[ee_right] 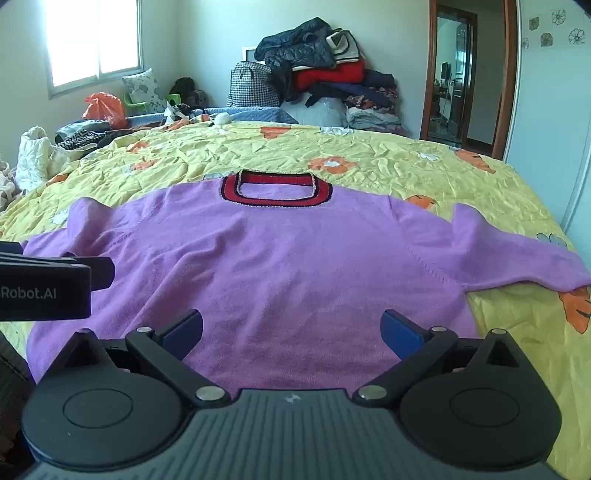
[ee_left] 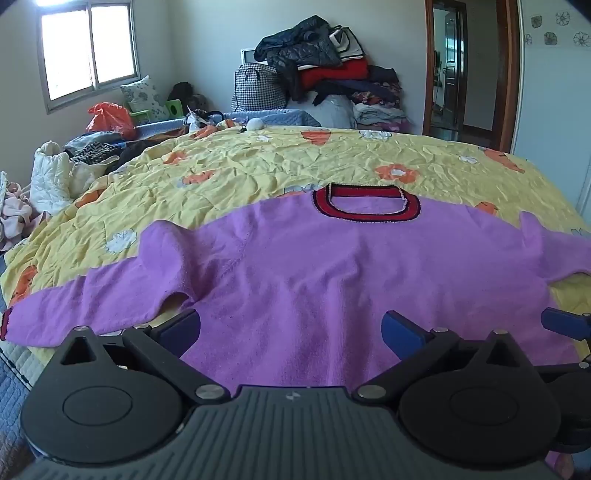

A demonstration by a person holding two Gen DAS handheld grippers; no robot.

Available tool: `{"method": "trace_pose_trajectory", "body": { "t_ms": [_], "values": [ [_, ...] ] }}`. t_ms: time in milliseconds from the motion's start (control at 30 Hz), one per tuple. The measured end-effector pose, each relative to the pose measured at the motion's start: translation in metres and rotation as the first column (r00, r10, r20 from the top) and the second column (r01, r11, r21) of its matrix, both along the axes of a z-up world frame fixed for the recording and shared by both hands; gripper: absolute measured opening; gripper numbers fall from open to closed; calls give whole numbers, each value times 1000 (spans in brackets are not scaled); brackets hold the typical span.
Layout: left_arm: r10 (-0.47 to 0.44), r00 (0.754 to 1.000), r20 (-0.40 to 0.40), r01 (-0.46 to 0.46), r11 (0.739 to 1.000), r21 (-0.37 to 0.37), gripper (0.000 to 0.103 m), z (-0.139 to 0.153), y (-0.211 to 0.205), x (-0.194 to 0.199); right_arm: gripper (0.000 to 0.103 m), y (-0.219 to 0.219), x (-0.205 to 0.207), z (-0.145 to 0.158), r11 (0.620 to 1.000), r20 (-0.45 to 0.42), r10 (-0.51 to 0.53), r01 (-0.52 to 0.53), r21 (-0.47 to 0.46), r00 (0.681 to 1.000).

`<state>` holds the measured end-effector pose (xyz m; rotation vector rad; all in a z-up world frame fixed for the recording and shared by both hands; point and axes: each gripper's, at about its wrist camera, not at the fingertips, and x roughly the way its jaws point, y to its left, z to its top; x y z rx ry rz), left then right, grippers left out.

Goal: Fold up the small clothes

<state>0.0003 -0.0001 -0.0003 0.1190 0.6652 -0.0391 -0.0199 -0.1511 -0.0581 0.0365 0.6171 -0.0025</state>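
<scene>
Both tools are spread wide and grasp nothing: the left tool (ee_left: 291, 328) hangs over the lower left part of a purple sweater (ee_left: 332, 266), and the right tool (ee_right: 291, 328) over its lower middle, each with bare knit showing between its blue fingers (ee_right: 184, 330). That sweater lies face up and spread flat on a bed covered by a crumpled yellow quilt (ee_left: 240, 166) printed with orange and white flowers; its red and black collar (ee_left: 367, 205) points toward the far end of the bed, and its sleeves stretch out to either side, the left sleeve (ee_left: 92, 299) reaching the quilt's edge. Along the left side of the bed lie loose garments, among them a white padded jacket (ee_left: 50, 177) and an orange plastic bag (ee_left: 109, 118). Against the far wall a tall heap of clothes (ee_left: 325, 70) rises beside a houndstooth bag (ee_left: 258, 86). A bright window (ee_left: 88, 48) is set in the left wall, with a patterned cushion (ee_left: 142, 96) below it. An open wooden doorway (ee_left: 469, 70) stands on the right, and flower stickers (ee_left: 561, 27) mark the wall next to it.
</scene>
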Motion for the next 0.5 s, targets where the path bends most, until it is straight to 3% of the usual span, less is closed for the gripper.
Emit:
{"method": "trace_pose_trajectory", "body": {
  "t_ms": [500],
  "values": [
    [-20, 1000, -21, 20, 1000, -1, 103, -6, -6, 0, 103, -15, -7, -10, 1000, -6, 17, -17, -2, 1000]
  ]
}}
